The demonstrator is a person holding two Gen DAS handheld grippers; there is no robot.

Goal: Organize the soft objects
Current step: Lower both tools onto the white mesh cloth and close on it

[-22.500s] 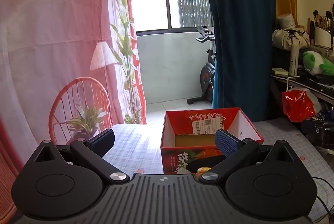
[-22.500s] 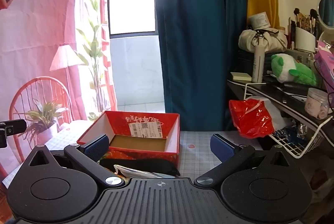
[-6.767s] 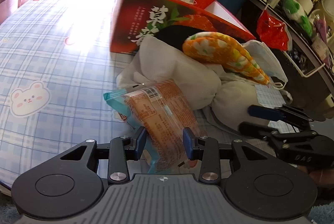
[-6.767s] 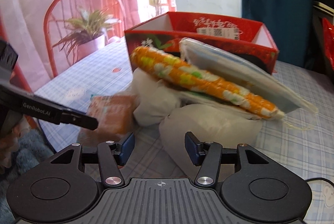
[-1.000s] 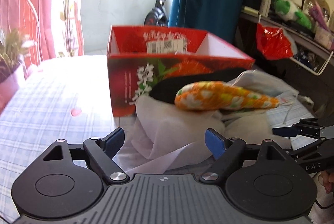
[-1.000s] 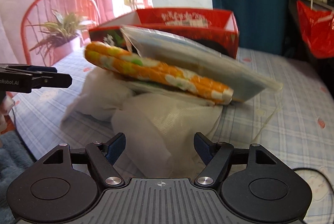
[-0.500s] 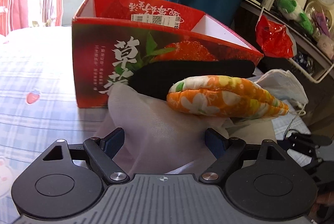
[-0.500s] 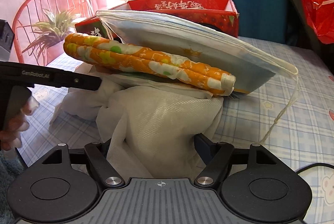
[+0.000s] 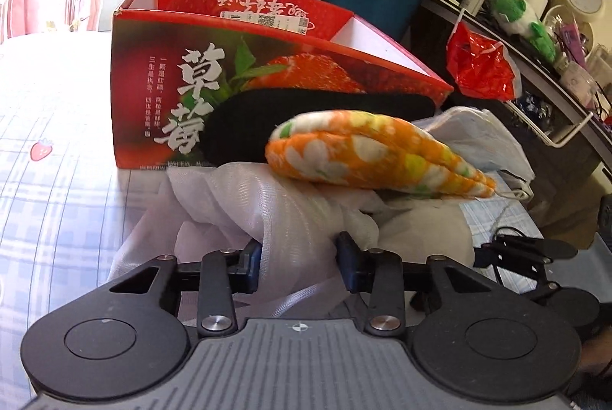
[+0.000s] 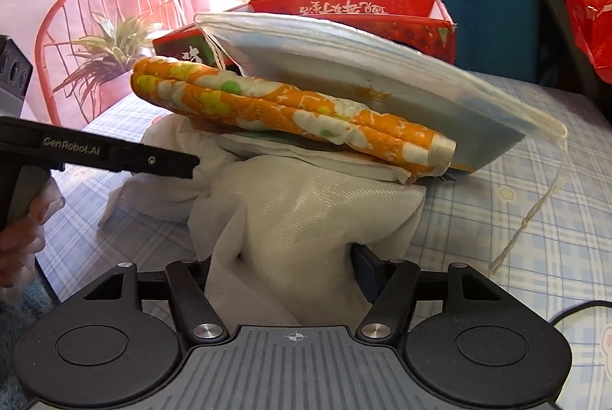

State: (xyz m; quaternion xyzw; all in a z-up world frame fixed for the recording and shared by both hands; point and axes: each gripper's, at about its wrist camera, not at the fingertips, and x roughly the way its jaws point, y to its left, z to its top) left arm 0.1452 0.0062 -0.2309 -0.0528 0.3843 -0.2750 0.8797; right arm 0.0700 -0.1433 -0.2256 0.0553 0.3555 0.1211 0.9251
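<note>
Listing items on the counter, covered by a blue-checked cloth with strawberry print:

1. White mesh fabric bundle, bottom of the pile, lying on the cloth in front of the red box. Left hand-held gripper is closed narrow on one bunched fold of it, fabric filling the gap between the blue pads. Right hand-held gripper is clamped on another fold at the opposite side, the cloth bulging up out of its jaws. In the right wrist view the left tool's black finger enters from the left and meets the bundle at a gathered knot.

2. Orange floral quilted pad, folded, resting directly on the bundle, above and just beyond both gripper tips.

3. Stack of pale blue face masks, lying against the pad on its far side, ear loops dangling to the cloth.

4. Black soft piece, between the pad and the box front; its kind cannot be told.

5. Red strawberry-print cardboard box, open-topped, upright, touching the back of the pile.

6. Red plastic bag, hanging off a side shelf, well apart.
</note>
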